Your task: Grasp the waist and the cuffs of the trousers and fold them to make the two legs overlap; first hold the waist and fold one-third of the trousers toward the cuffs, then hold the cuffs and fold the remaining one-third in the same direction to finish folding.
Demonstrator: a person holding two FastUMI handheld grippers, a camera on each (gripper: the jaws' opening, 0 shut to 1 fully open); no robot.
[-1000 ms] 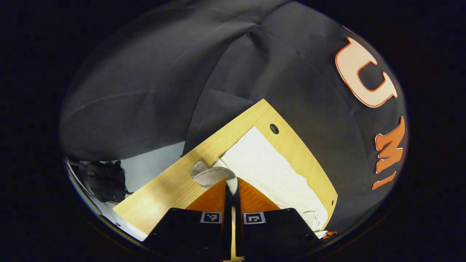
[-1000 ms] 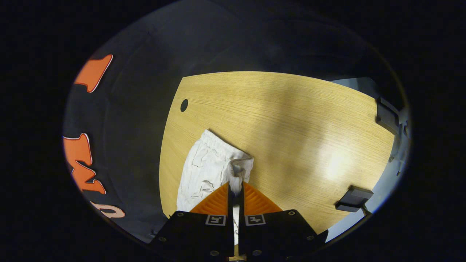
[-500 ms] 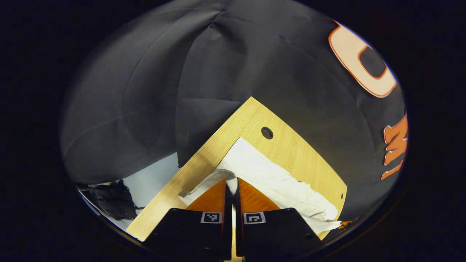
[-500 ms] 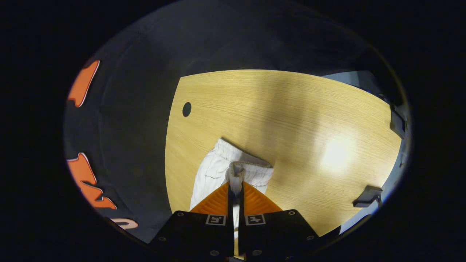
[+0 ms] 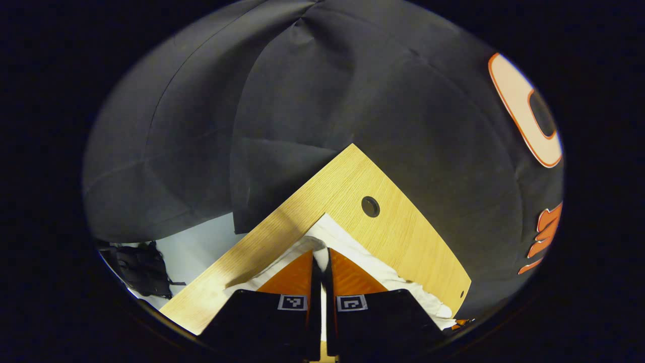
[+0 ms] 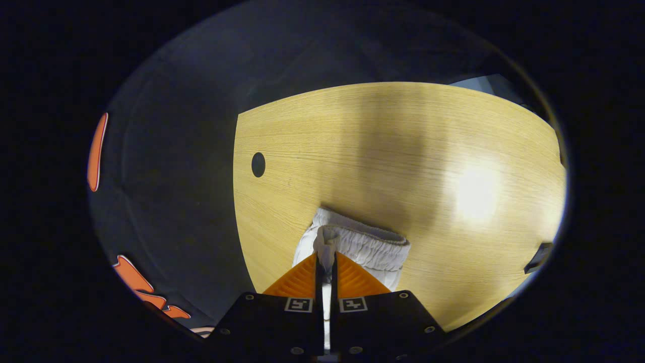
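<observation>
Since the earlier frame, both grippers have carried the white trousers [image 5: 352, 247] nearer the table's hole [image 5: 370, 206]. Left gripper [image 5: 320, 257] clenches the cuff; right gripper [image 6: 326, 254] clenches the waistband [image 6: 363, 242]. Garment's long axis trails toward five o'clock across the wooden table [image 6: 403, 151].

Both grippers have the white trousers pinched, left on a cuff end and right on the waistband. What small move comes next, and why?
Probably lower both together and lay the lifted edge flat. The left gripper and right gripper each pinch an edge of the trousers above the wooden table, so I would not release until the cloth rests flat.
</observation>
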